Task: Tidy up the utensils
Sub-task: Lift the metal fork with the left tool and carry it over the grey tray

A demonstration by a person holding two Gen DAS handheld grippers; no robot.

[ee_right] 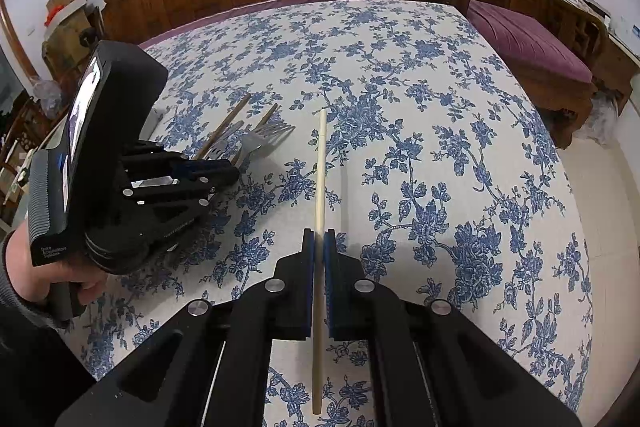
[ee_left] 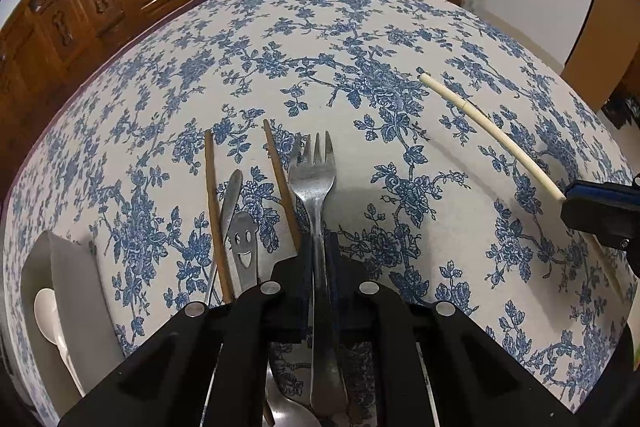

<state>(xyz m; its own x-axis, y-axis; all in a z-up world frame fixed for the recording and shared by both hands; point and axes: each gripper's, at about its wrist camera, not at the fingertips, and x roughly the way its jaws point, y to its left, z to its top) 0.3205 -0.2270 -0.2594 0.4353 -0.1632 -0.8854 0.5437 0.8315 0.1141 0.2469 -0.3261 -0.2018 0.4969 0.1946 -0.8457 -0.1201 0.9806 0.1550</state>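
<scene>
Left gripper (ee_left: 319,251) clenched on fork (ee_left: 316,179) handle, presumably for sorting beside brown chopsticks (ee_left: 214,211) near table (ee_left: 360,27) left edge. Right gripper (ee_right: 319,251) clamps pale chopstick (ee_right: 319,163) mid-length, held clear.

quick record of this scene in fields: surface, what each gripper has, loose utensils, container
surface: table with blue-and-white floral cloth
left gripper: shut on the silver metal fork
right gripper: shut on the cream-coloured chopstick
loose utensils: two brown wooden chopsticks, a metal knife with a smiley-face cut-out, lying left of the fork
container: grey tray at the left edge, holding a white spoon
</scene>
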